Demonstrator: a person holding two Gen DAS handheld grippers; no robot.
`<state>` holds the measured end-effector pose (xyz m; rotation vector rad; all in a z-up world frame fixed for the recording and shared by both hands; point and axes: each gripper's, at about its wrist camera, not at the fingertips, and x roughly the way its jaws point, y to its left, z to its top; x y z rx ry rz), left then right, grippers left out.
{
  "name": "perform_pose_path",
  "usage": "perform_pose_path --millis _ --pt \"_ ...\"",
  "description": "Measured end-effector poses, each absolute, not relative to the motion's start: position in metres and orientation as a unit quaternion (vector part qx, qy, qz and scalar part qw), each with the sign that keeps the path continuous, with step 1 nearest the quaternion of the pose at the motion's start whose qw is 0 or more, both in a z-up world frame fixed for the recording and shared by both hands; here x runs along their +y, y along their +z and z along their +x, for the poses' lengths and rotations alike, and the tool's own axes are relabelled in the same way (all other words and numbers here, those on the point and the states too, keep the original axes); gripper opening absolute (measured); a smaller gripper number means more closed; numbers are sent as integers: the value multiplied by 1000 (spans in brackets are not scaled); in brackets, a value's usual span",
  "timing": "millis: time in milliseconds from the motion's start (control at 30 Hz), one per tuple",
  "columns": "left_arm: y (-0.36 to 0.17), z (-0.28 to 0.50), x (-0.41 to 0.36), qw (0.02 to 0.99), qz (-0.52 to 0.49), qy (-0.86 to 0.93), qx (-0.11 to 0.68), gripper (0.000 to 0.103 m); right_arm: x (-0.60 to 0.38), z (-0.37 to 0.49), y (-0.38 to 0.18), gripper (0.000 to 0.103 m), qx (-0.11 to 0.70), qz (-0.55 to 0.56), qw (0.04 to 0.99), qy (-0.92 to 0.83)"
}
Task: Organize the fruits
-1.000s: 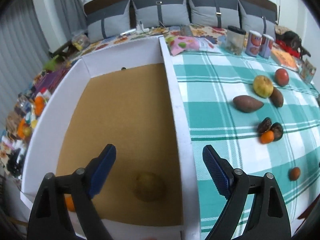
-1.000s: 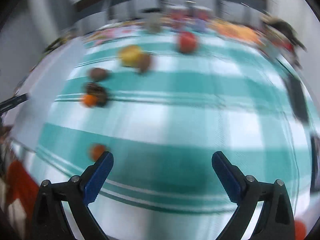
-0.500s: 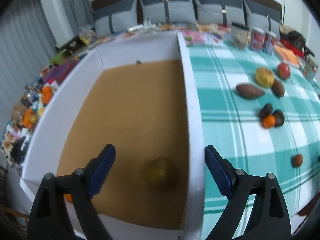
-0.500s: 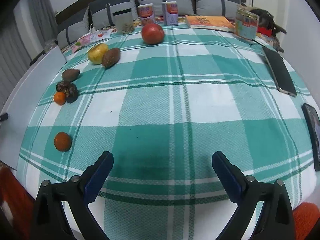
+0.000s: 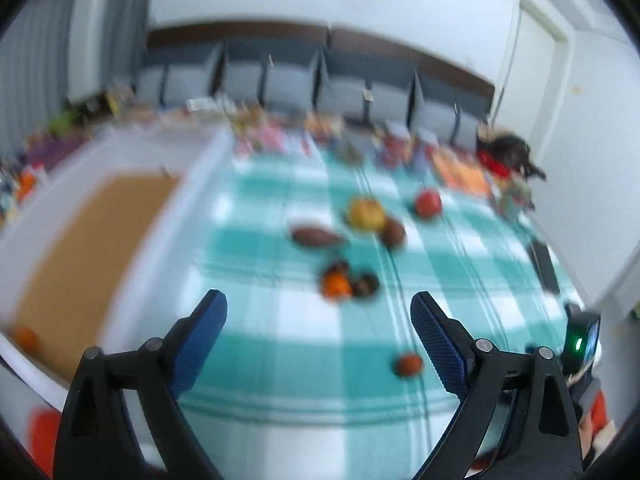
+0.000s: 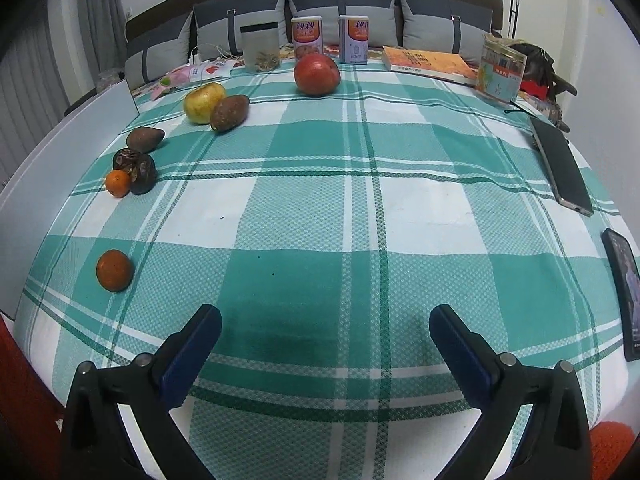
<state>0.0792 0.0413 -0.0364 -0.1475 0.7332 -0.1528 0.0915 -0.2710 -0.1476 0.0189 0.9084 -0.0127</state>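
We hold both grippers, left gripper [image 5: 319, 316] and right gripper [image 6: 325, 330], spread wide and empty above the checked cloth [image 6: 360, 208]. Eight fruits [image 6: 114, 270] lie loose along its left side beside the white tray [image 5: 160, 216]; nothing blocks them. Two cans [image 6: 307, 38] stand behind.

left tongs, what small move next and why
Probably ease the left tongs forward and slightly right toward the lone orange fruit on the checked cloth. They look open and empty, that fruit lies nearest them, and it is outside the white box. The left view is blurred.
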Motion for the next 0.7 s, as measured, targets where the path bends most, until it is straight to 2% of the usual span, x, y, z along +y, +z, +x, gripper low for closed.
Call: perform_pose_path --millis 167,367,533,700 --pt "-100 96 33 898 -81 -60 429 94 -274 90 -155 103 446 6 895 -7" --pt "-139 102 28 891 -31 -30 452 94 -273 92 -162 103 452 10 892 -8" --pt "-152 95 25 891 12 -25 454 95 -270 91 -165 103 442 -1 897 -12" --pt "-155 94 26 891 14 -25 453 98 -269 90 -167 103 430 -5 902 -14"
